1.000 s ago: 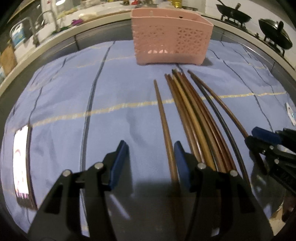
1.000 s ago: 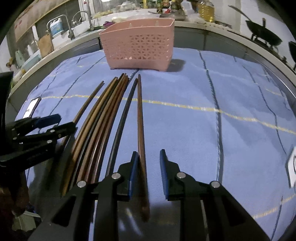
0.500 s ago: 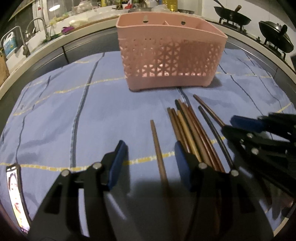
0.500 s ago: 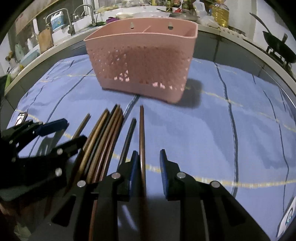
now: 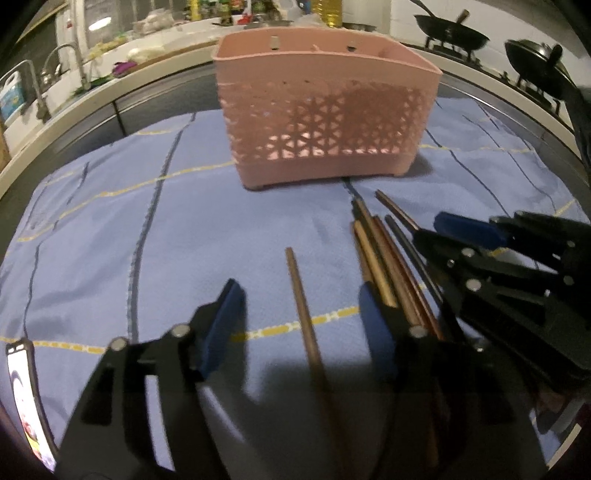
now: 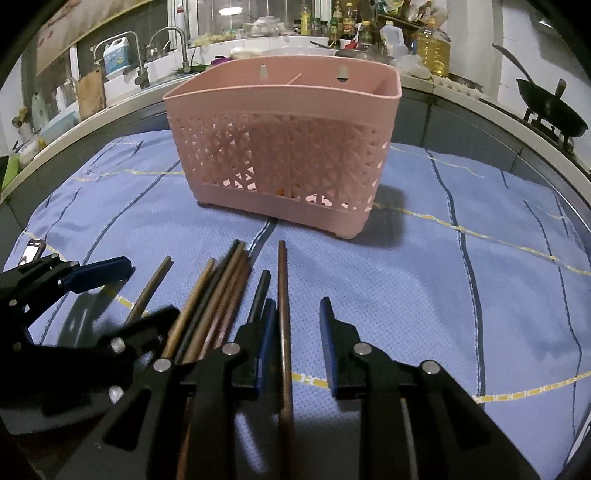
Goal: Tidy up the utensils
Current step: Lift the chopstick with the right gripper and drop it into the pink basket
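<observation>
A pink perforated basket (image 5: 325, 110) (image 6: 284, 147) stands on the blue cloth (image 5: 110, 240). Several brown and dark chopsticks (image 5: 380, 251) (image 6: 218, 295) lie side by side in front of it, tips toward it. My left gripper (image 5: 301, 328) straddles a lone brown chopstick (image 5: 295, 280) at the bundle's left; its jaws are opening and the pads do not touch it. My right gripper (image 6: 297, 339) straddles the rightmost brown chopstick (image 6: 282, 280), which lies against the left pad with a gap to the right pad. Both chopsticks rest on the cloth.
A phone (image 5: 22, 398) (image 6: 33, 247) lies at the cloth's left edge. Behind the table runs a counter with sink taps (image 6: 177, 40), bottles (image 6: 432, 48) and woks on a stove (image 5: 450, 33). The two grippers are close side by side.
Both grippers have slid forward along the chopsticks toward the basket, which now looks much larger. The left jaws stand wider than before; the right jaws look unchanged.
</observation>
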